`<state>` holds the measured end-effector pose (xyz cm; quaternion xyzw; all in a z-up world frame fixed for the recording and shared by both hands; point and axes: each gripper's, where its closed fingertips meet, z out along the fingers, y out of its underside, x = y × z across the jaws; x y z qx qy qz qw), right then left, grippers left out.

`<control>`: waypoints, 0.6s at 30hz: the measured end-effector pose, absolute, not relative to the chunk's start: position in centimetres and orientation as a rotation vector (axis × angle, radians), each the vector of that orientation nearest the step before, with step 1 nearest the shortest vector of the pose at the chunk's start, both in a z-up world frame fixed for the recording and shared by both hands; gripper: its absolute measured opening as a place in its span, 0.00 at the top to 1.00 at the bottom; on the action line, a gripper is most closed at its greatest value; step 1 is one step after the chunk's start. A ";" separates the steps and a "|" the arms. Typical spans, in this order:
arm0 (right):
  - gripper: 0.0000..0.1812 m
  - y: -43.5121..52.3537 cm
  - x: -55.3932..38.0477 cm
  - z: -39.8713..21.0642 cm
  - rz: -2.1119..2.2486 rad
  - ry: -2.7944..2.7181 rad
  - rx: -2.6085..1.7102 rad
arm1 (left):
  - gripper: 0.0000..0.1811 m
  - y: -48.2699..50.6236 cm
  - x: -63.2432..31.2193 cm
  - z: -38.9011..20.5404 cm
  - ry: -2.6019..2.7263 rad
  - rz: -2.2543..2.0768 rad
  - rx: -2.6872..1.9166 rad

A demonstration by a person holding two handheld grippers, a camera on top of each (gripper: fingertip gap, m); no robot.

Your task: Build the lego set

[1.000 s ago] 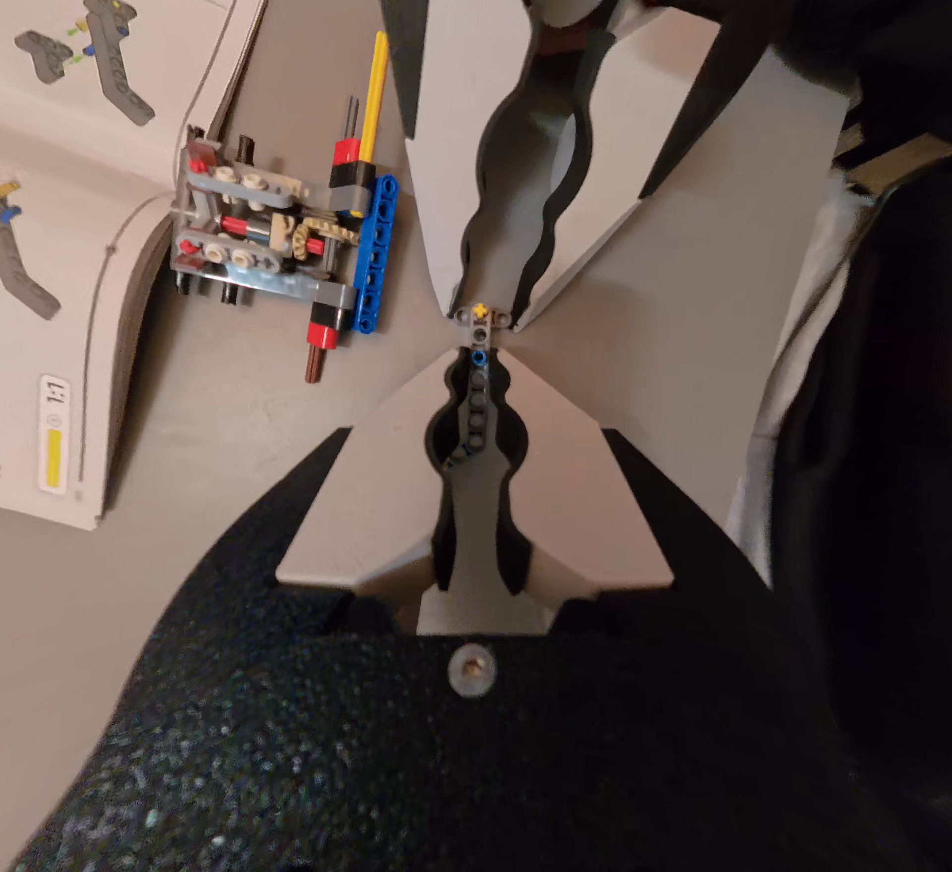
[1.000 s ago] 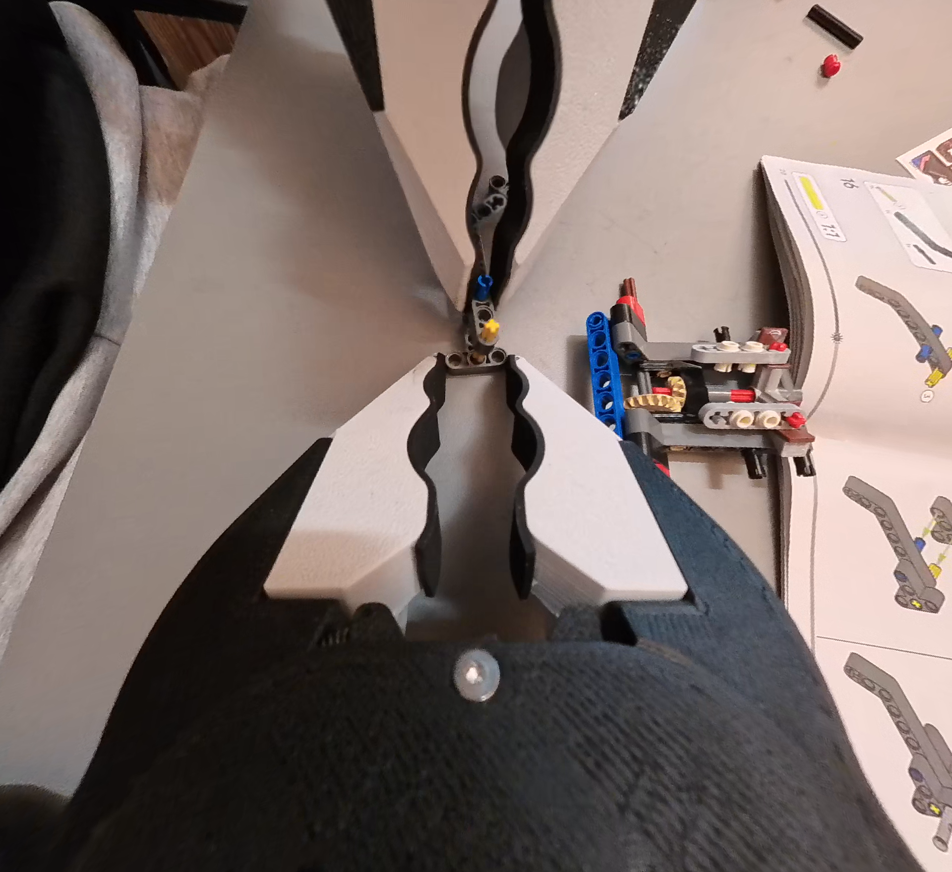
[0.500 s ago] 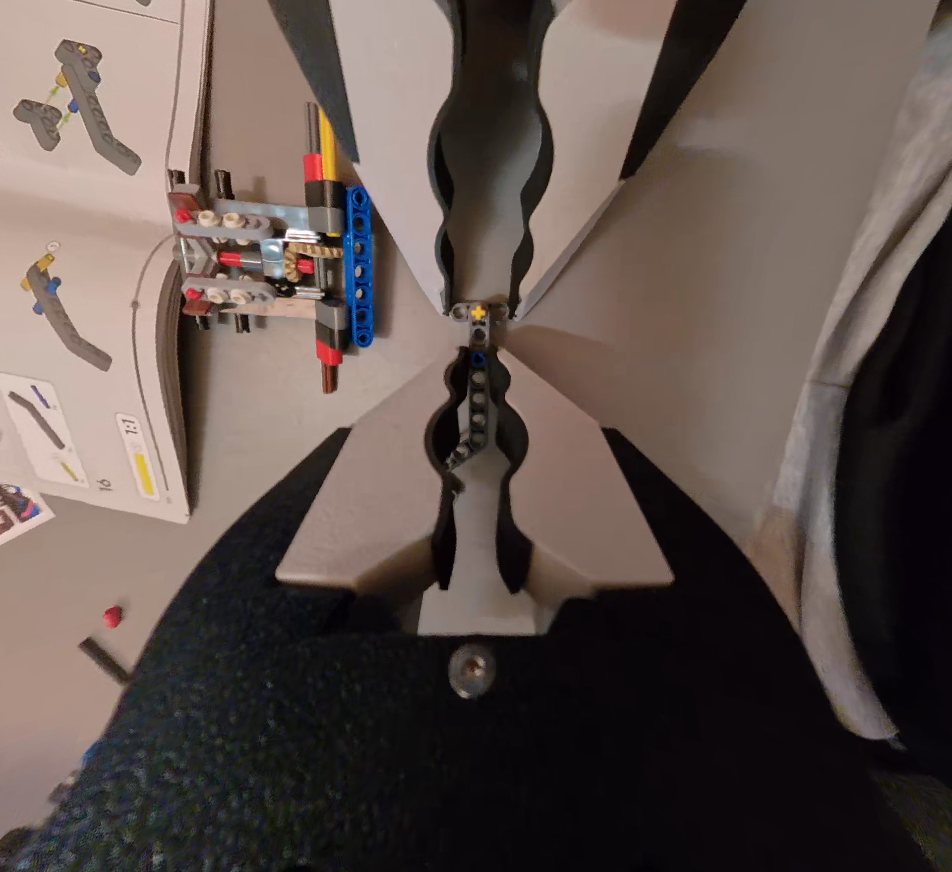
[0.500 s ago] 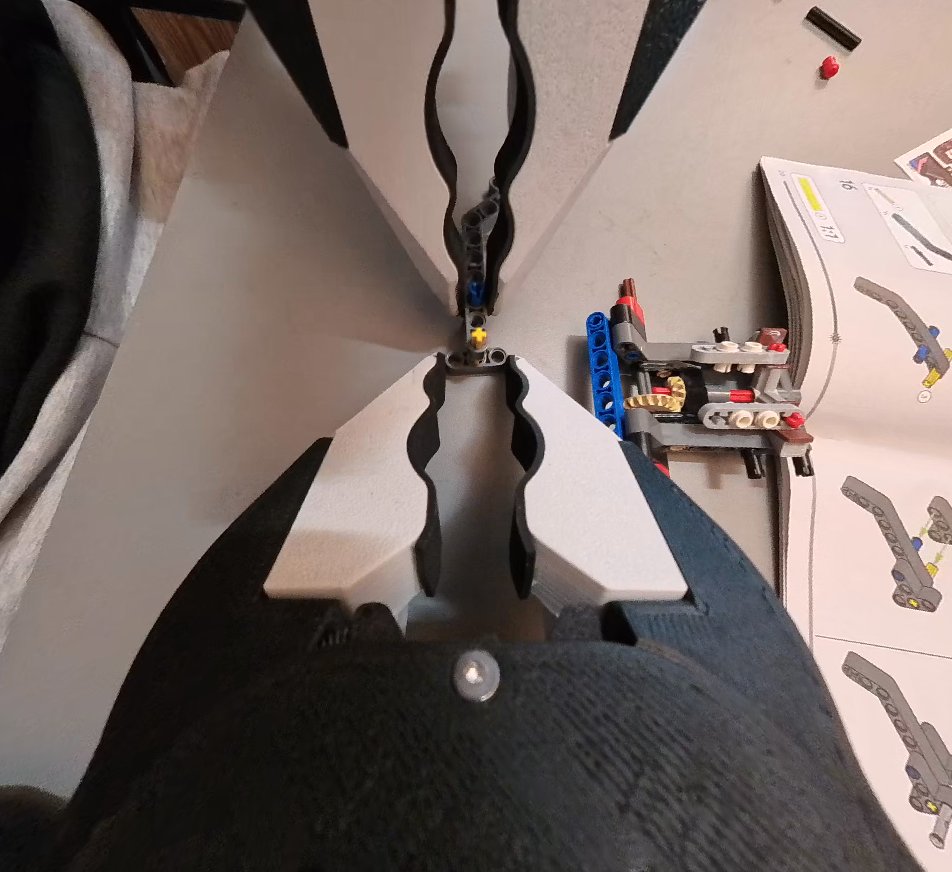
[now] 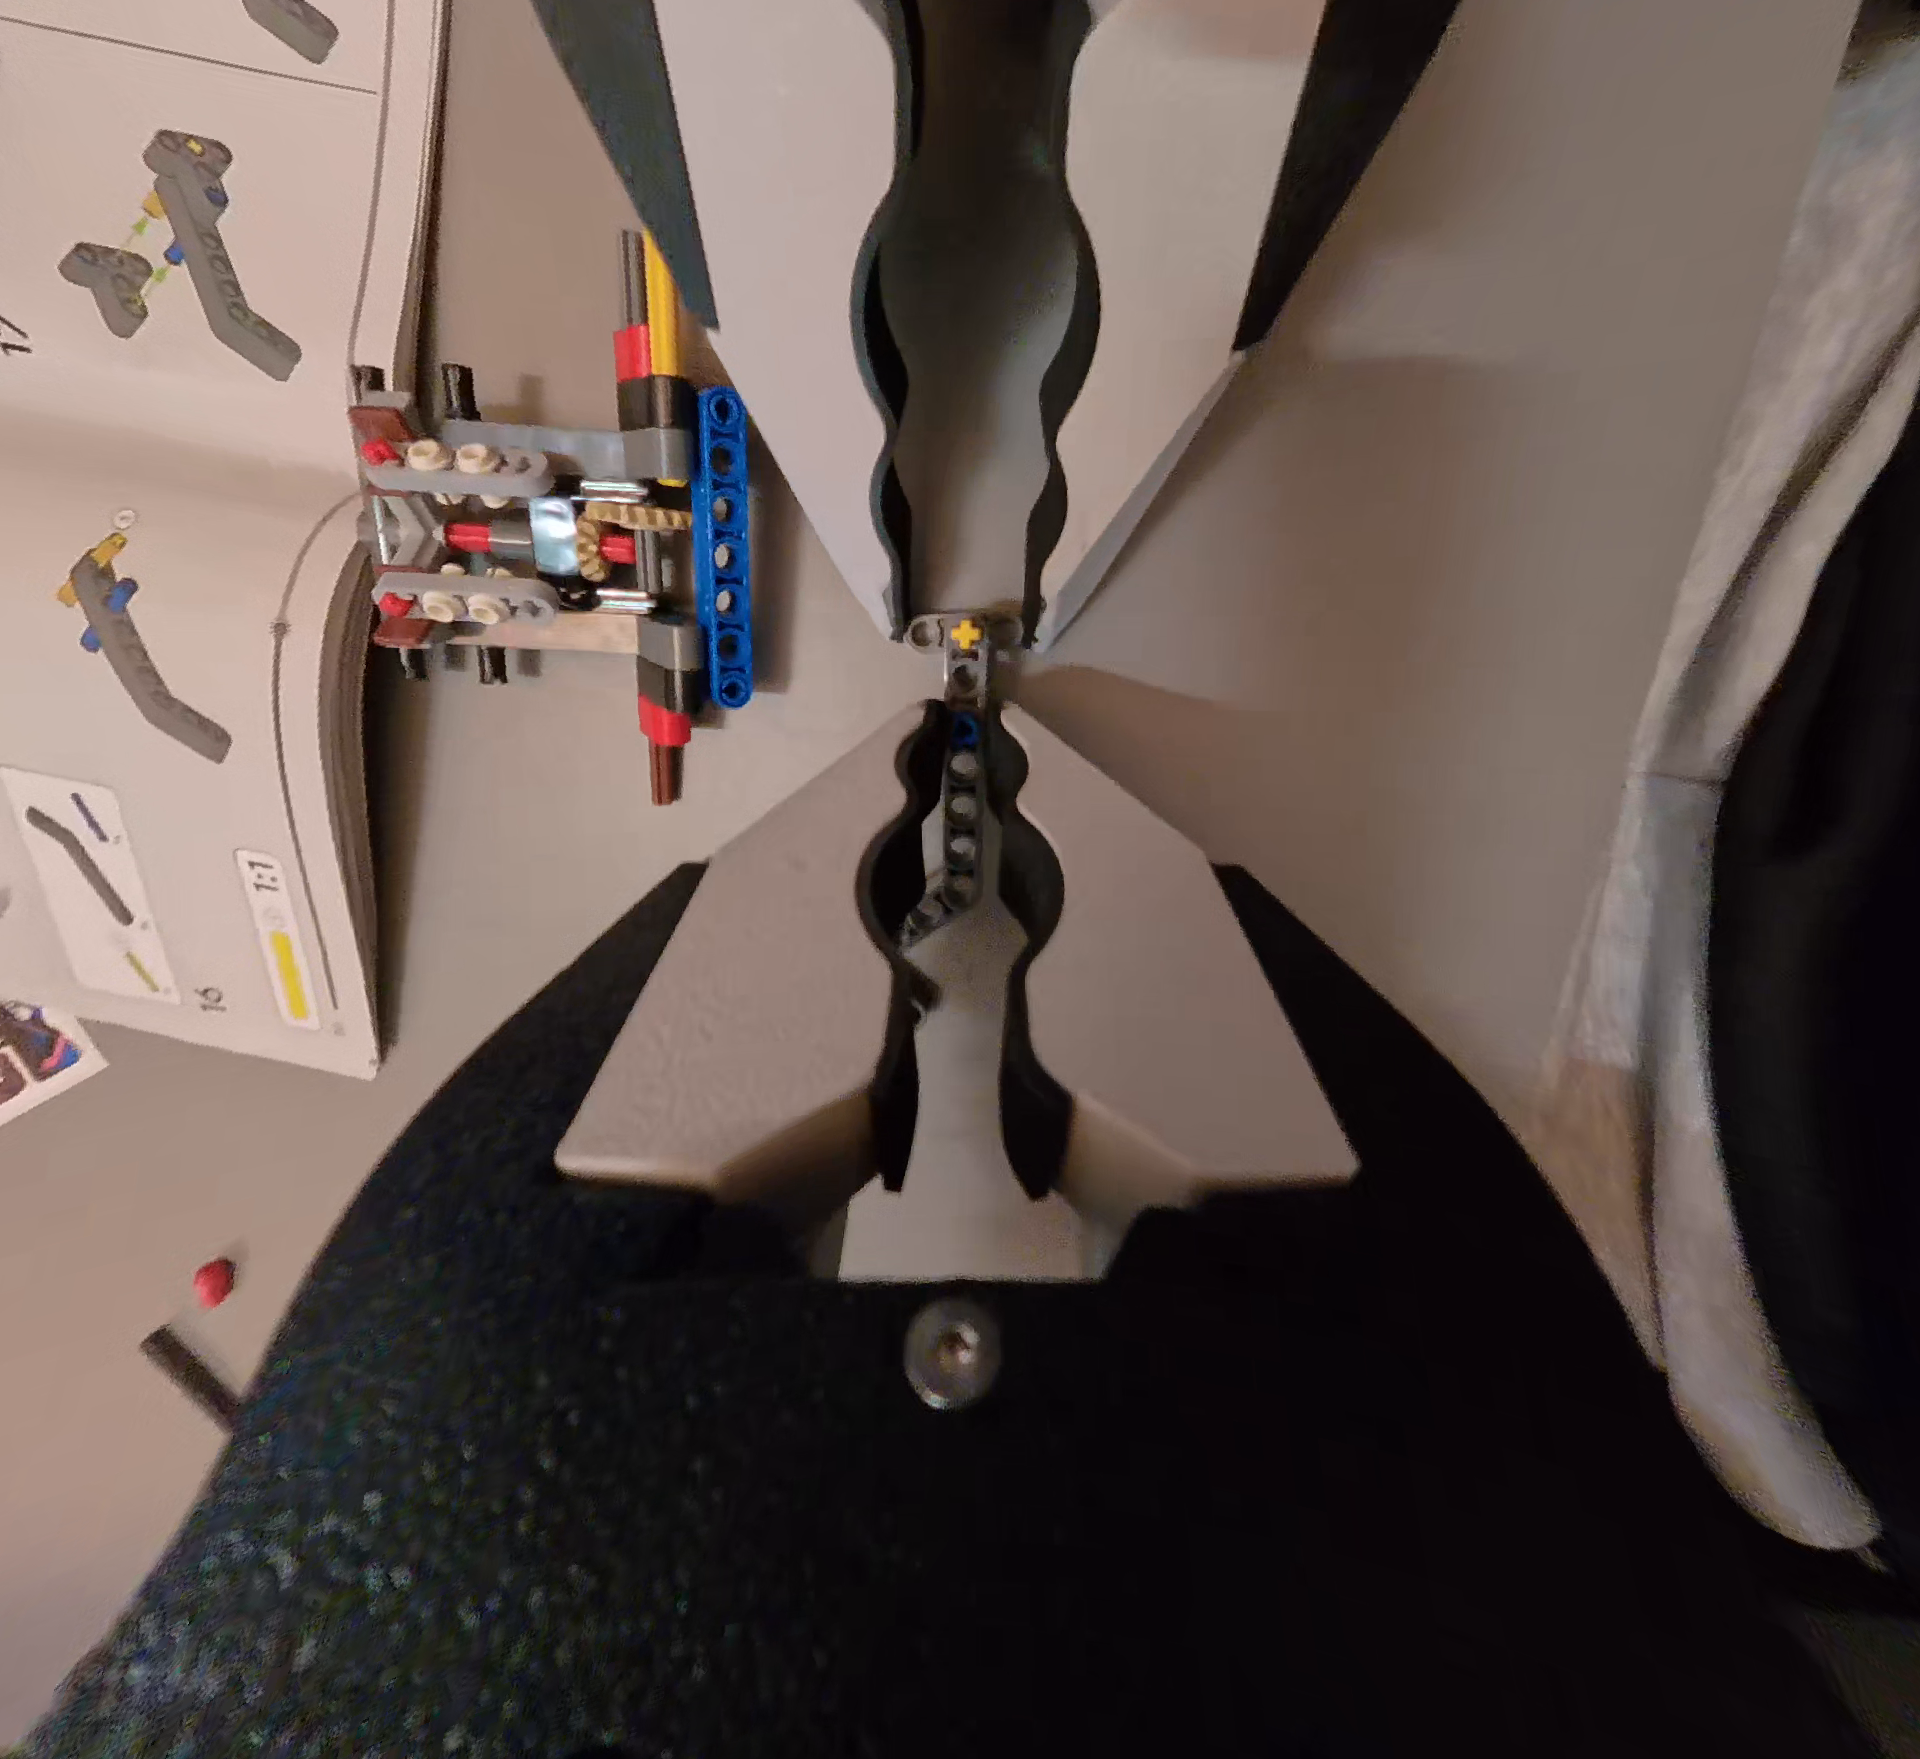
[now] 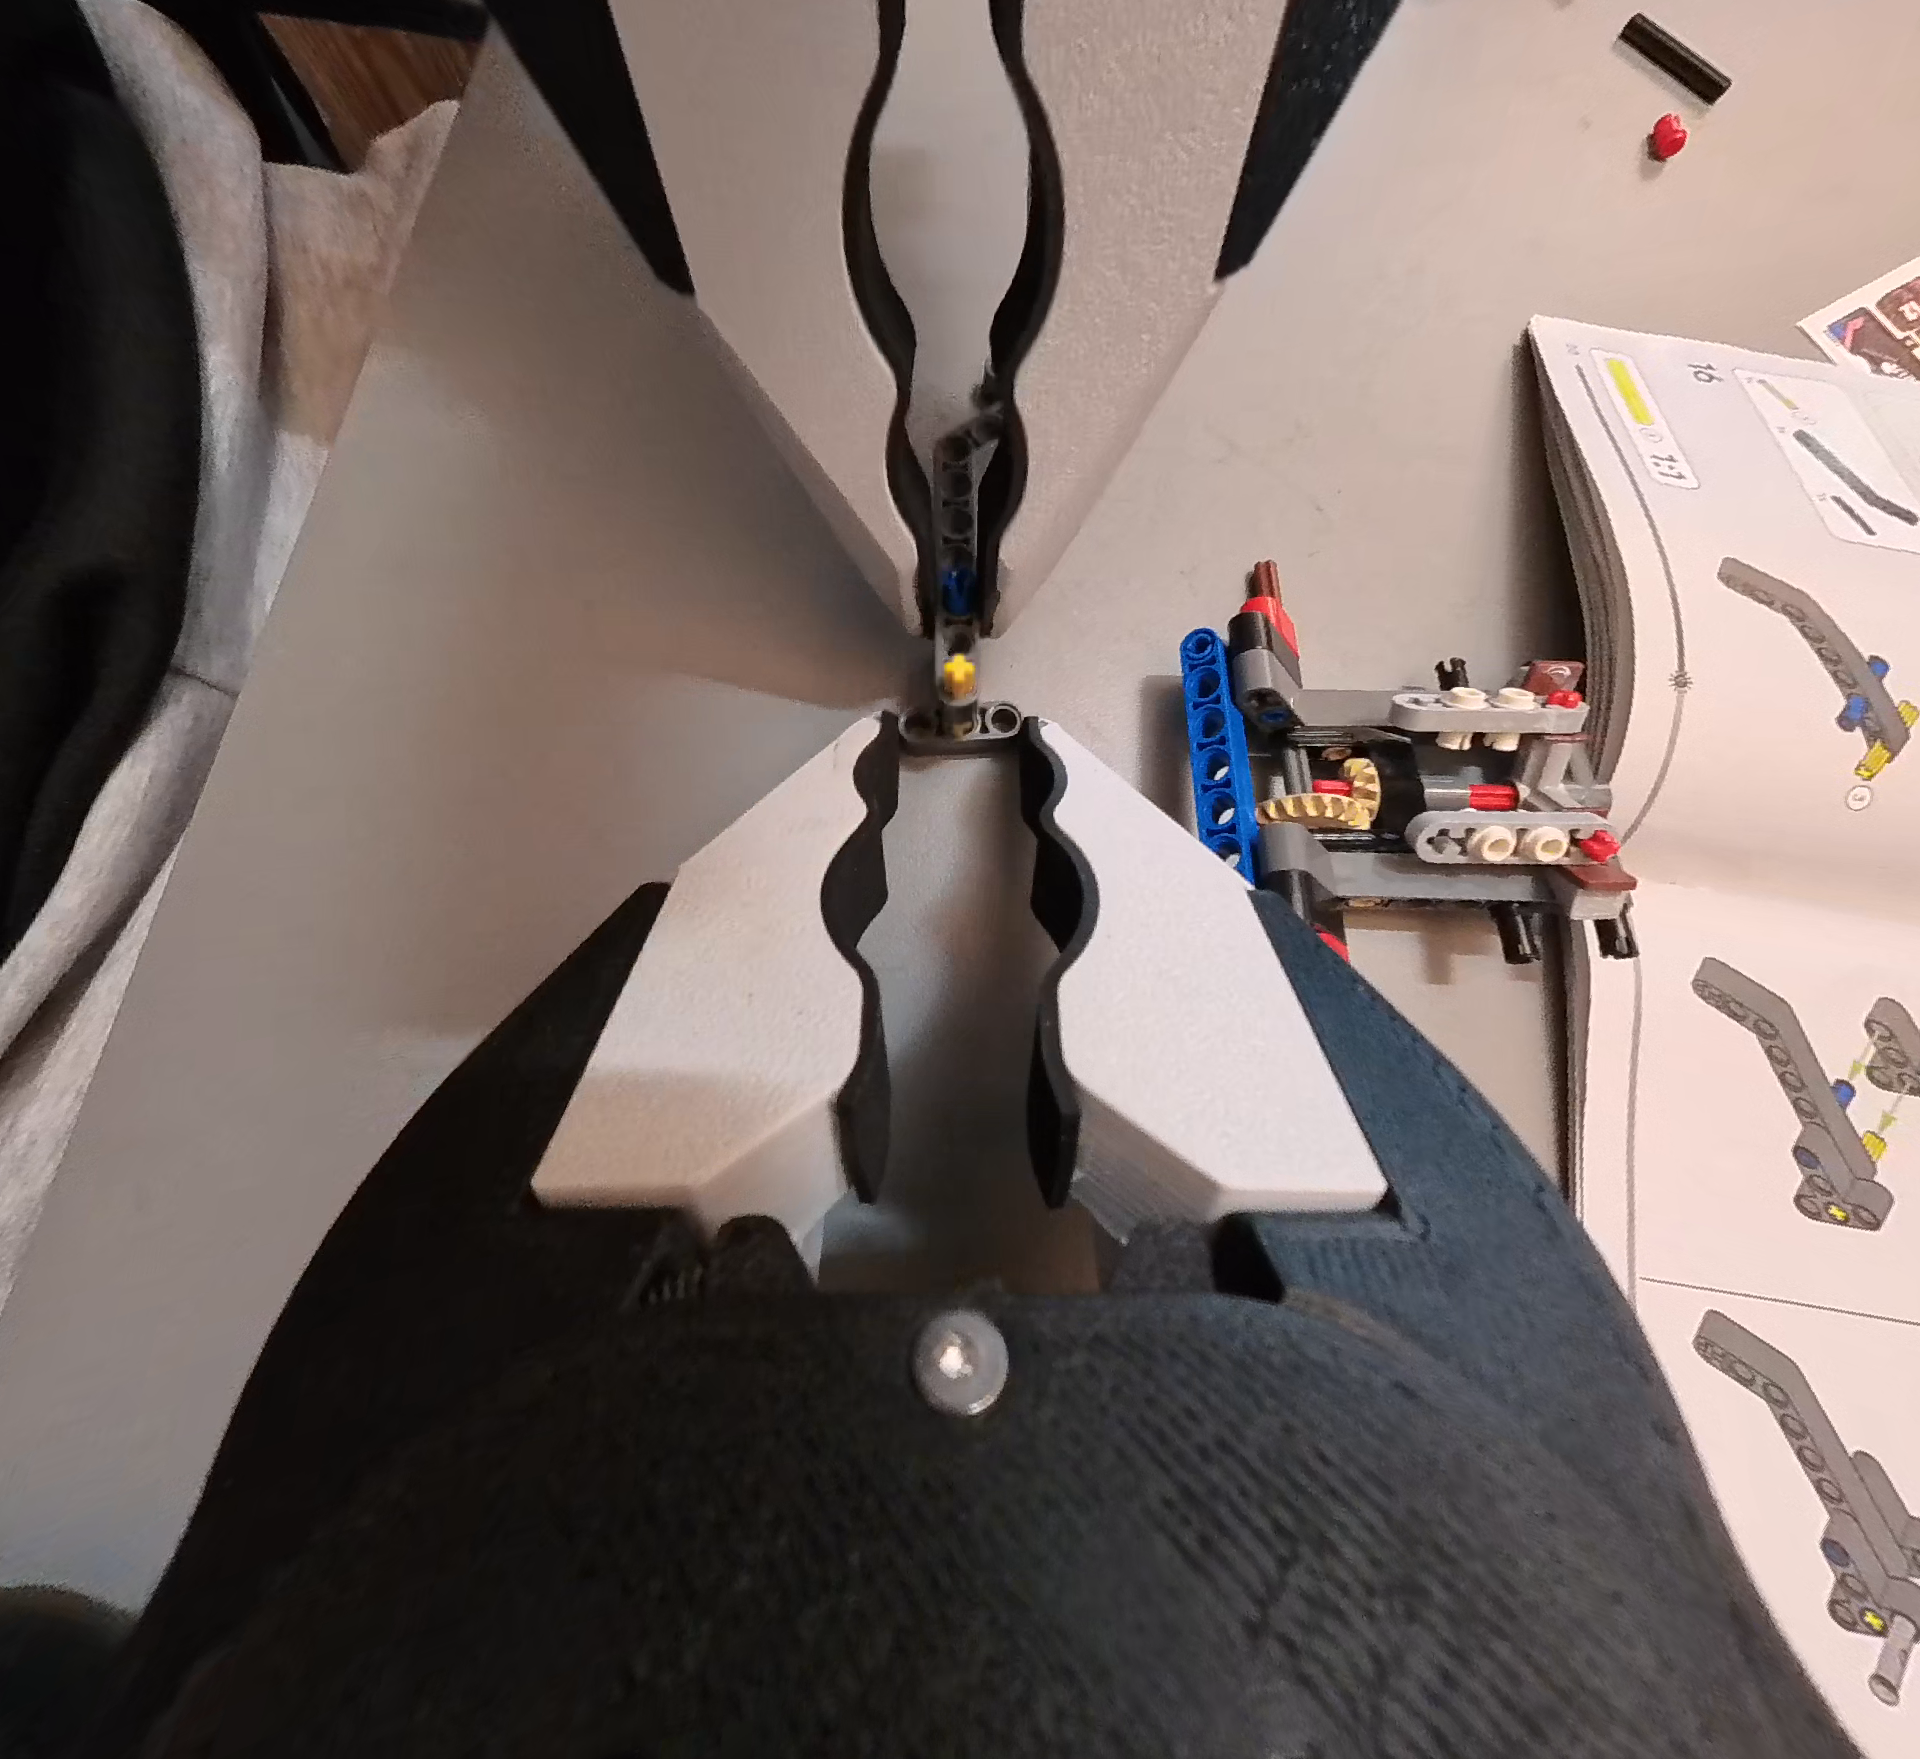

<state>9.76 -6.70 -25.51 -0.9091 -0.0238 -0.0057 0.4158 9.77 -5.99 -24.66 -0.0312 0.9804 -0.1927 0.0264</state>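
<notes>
Beam meets short beam, tip to tip, above the bench (image 5: 1299, 566).
We see left tongs (image 5: 961, 722) clamping the long grey beam (image 5: 964, 816) lengthwise; right tongs (image 6: 958, 722) pinch the short beam (image 6: 958, 720) crosswise, a T.

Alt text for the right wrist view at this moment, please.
The right gripper pinches a short grey beam against the long grey beam held by the left gripper opposite. A partly built model and open instruction booklet lie to the right.

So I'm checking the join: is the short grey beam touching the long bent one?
Touching. In the right wrist view the short grey beam sits against the end of the long bent beam, with no gap.
</notes>
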 end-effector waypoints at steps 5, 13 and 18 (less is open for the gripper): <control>0.88 -6.7 9.8 -25.5 -0.012 -0.059 -2.283 | 0.98 -6.0 9.8 -24.7 3.015 -0.652 -0.108; 0.88 -6.7 9.8 -25.5 -0.014 -0.059 -2.283 | 0.97 -6.1 9.7 -24.6 3.140 -0.751 -0.453; 0.88 -6.7 9.8 -25.5 -0.011 -0.057 -2.284 | 0.98 -6.0 9.7 -24.7 3.103 -0.771 -0.316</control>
